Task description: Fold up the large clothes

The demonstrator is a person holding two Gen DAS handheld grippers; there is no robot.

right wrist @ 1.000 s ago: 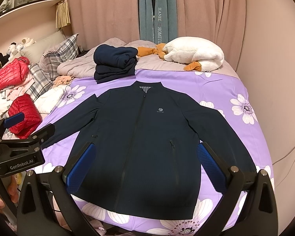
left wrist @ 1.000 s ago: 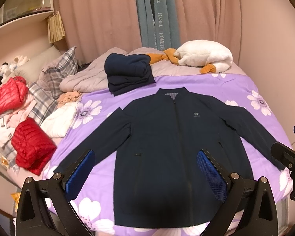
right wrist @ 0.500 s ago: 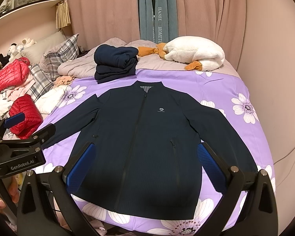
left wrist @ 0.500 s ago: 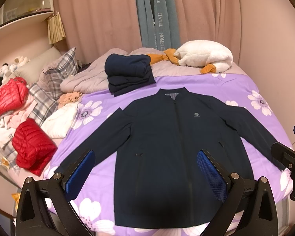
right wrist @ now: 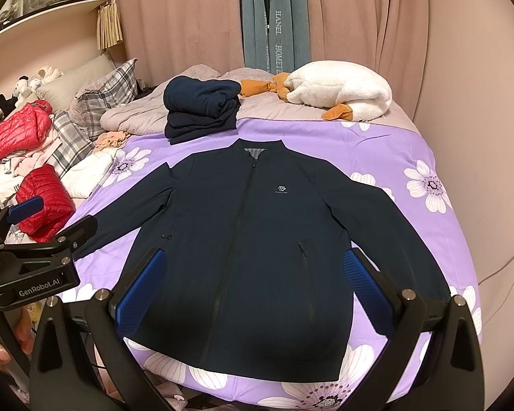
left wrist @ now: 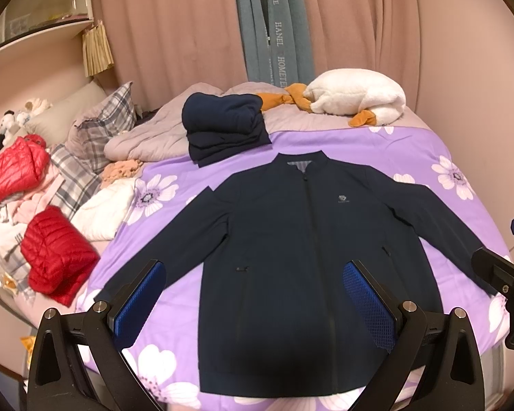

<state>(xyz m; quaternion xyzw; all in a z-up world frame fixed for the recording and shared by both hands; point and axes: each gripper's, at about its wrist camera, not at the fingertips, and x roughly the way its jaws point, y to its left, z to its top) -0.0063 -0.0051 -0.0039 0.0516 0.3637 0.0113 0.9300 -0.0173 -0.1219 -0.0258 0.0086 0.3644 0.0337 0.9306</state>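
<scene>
Both pairs of jaws are standing wide apart and gripping nothing; left gripper [left wrist: 253, 294] and right gripper [right wrist: 253, 282] are hovering side by side over the near edge of the bed, each facing the hem, presumably to survey before a first pinch.

Item: navy jacket [right wrist: 253, 239]; lying face up, zipped, collar away from the grippers, both sleeves spreading outward and down; laid flat probably so that the sleeves can be folded inward first.

Support: purple floral bedspread [right wrist: 411, 157]; giving bare margin either side of the sleeves.

Adjacent: stack of folded navy garments [right wrist: 202, 109] sitting just beyond the collar, likely the destination pile; white plush goose [right wrist: 342, 90] lying at the far end; red puffer jackets [left wrist: 56, 260] waiting in the heap at the left.
</scene>
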